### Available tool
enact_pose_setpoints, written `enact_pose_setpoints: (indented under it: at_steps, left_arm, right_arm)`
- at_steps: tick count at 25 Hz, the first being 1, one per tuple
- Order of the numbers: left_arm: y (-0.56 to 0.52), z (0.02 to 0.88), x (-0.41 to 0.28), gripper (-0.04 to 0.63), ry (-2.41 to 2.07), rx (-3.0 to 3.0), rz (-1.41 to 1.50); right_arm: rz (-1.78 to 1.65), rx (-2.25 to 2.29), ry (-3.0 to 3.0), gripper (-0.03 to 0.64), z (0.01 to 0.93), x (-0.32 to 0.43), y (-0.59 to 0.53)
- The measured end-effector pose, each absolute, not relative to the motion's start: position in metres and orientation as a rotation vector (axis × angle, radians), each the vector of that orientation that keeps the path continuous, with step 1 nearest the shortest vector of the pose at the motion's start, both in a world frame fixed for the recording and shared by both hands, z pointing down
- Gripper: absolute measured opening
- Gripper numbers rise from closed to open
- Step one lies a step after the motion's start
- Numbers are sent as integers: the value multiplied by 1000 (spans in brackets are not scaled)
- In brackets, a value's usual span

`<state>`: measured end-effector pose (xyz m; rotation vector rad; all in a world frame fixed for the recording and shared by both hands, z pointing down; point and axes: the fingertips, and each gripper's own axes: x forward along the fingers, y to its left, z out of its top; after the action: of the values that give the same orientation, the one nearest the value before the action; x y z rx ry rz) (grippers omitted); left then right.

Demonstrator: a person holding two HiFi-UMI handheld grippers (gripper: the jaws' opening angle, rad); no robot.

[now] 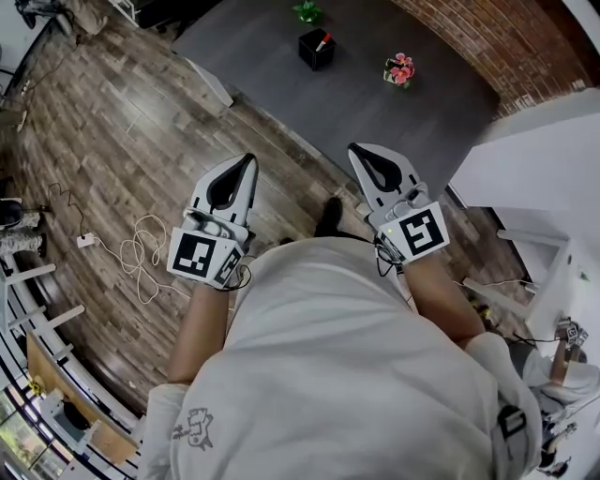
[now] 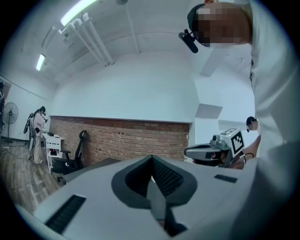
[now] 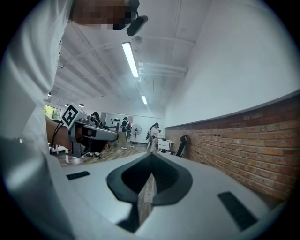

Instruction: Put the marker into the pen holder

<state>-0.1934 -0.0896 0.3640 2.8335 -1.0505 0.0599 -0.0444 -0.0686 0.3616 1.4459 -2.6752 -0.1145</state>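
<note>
The grey table before me

On the dark table [image 1: 281,103] I see a black pen holder [image 1: 314,52], a small green ornament [image 1: 307,11] and pink flowers [image 1: 400,69], well apart. White cables [image 1: 141,253] lie on the wooden floor [image 1: 94,141].

Wood plank floor [image 1: 103,141], brick wall [image 1: 469,37], grey table [image 1: 272,108], ceiling strip lights [image 3: 130,58], cable [image 1: 141,253] on floor.

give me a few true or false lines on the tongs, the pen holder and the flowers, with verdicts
The left tongs hold the marker. False: they are shut and empty.
The right tongs are shut. True.
The marker stands in the black pen holder. True.
The pink flowers sit left of the pen holder. False: they sit to its right.
A white cable lies on the wooden floor. True.
</note>
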Motion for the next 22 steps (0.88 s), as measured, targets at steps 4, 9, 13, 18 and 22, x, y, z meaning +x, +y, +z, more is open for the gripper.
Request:
enact_pose_setpoints:
  at_steps: [4, 9, 13, 18, 22]
  left_arm:
    - [-66, 361, -209, 11, -1021, 2857, 58]
    - [-39, 366, -223, 11, -984, 2865, 69]
    - [-22, 371, -231, 11, -950, 2870, 73]
    - [-7, 378, -233, 11, -908, 2858, 84]
    - [2, 376, -225, 11, -879, 2862, 73]
  right_arm:
    - [-129, 1468, -2666, 5, 361, -61, -44]
    - [-121, 1488, -2649, 5, 365, -75, -12]
    - [-122, 1505, -2626, 5, 369, -84, 7]
    - [-86, 1528, -2633, 5, 364, -93, 30]
    - [-126, 1527, -2608, 5, 359, -87, 41]
